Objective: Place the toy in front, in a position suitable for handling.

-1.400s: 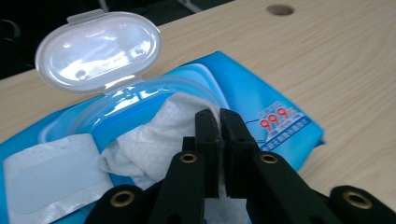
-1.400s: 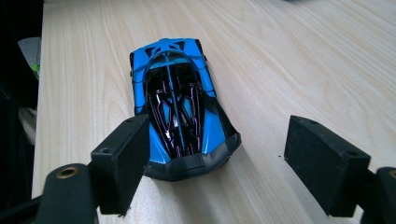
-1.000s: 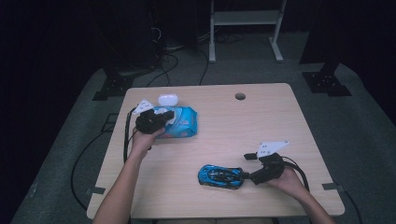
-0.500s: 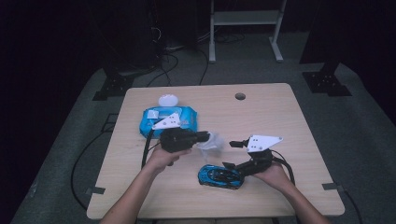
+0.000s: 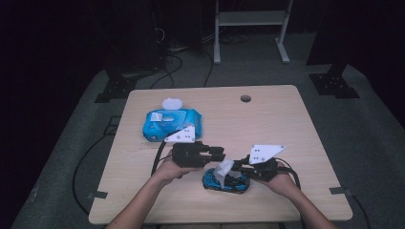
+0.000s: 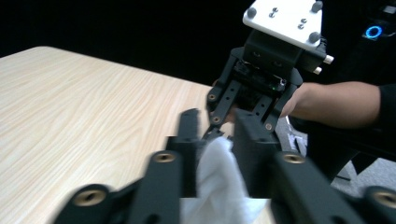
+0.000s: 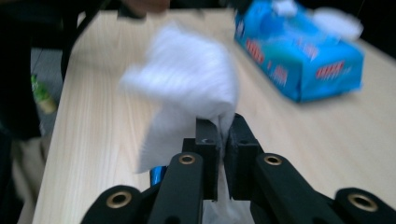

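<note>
Above the blue toy car (image 5: 226, 182) near the table's (image 5: 296, 138) front edge, both hands level, facing, right gripper (image 5: 235, 170) just clamped onto crumpled white wipe (image 5: 223, 170), left gripper (image 5: 220, 155) easing apart, wipe between its jaws, right gripper view showing blue wipes packet (image 7: 299, 60) behind.

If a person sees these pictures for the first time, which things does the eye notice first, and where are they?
First comes the crumpled white wet wipe, pinched in the right claw just above the small blue toy car at the near edge of the light wooden table. The left claw has the same wipe between its jaws, which have just been opening. Farther back on the left lies the blue soft pack of wipes, its white lid open.
</note>
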